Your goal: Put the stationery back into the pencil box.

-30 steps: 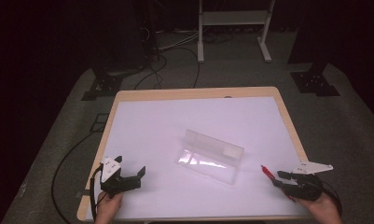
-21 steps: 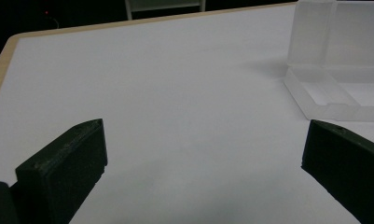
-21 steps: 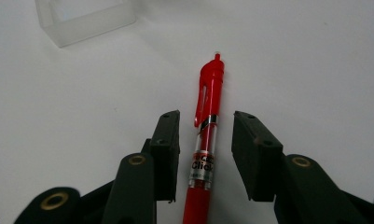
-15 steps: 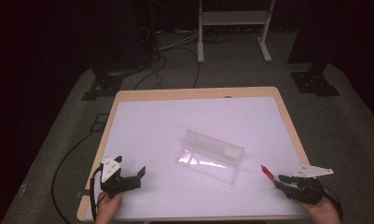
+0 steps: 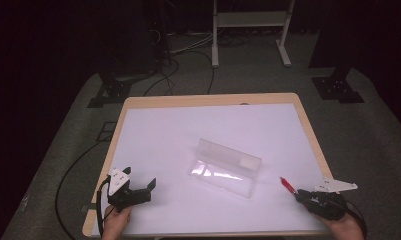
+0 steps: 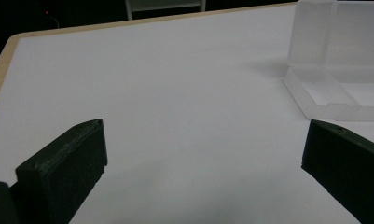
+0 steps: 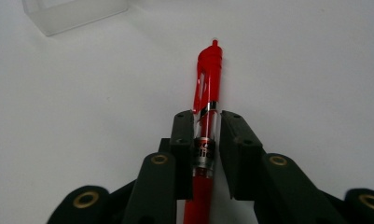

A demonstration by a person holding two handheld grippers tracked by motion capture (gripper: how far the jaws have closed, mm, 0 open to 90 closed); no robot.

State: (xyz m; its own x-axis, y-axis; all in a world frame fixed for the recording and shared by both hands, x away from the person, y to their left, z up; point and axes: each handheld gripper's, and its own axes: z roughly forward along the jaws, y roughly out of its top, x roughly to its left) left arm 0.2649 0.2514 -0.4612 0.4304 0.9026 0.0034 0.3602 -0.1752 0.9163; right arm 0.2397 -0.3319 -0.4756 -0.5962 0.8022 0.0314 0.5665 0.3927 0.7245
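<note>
A: Report on the right hand-held gripper (image 5: 299, 192)?
B: It sits at the near right corner of the worktop (image 5: 163, 130), held by the person's right hand (image 5: 345, 227). Its jaws are closed tight on a red pen (image 7: 205, 126). In the right gripper view the pen's clear barrel is clamped between the two black jaws, and the red clip end projects forward beyond them.

A: Is the pen touching the surface?
B: Cannot be determined. In the high view its red end (image 5: 287, 184) points toward the middle of the worktop, just short of the box.

A: And the left hand-held gripper (image 5: 140, 186)?
B: Near left corner, held by the left hand (image 5: 117, 220). Its jaws are spread wide with nothing between them; the left gripper view shows bare white worktop in the gap.

A: The box?
B: A clear plastic box (image 5: 225, 167) lies near the centre of the worktop, lid raised upright along its far edge, tray facing up. It stands well apart from the left gripper and nearer the right. The left gripper view shows it at upper right (image 6: 336, 60)

A: Surroundings?
B: Dark floor, cables (image 5: 188, 60) and a white frame (image 5: 248, 20) beyond the far edge
</note>
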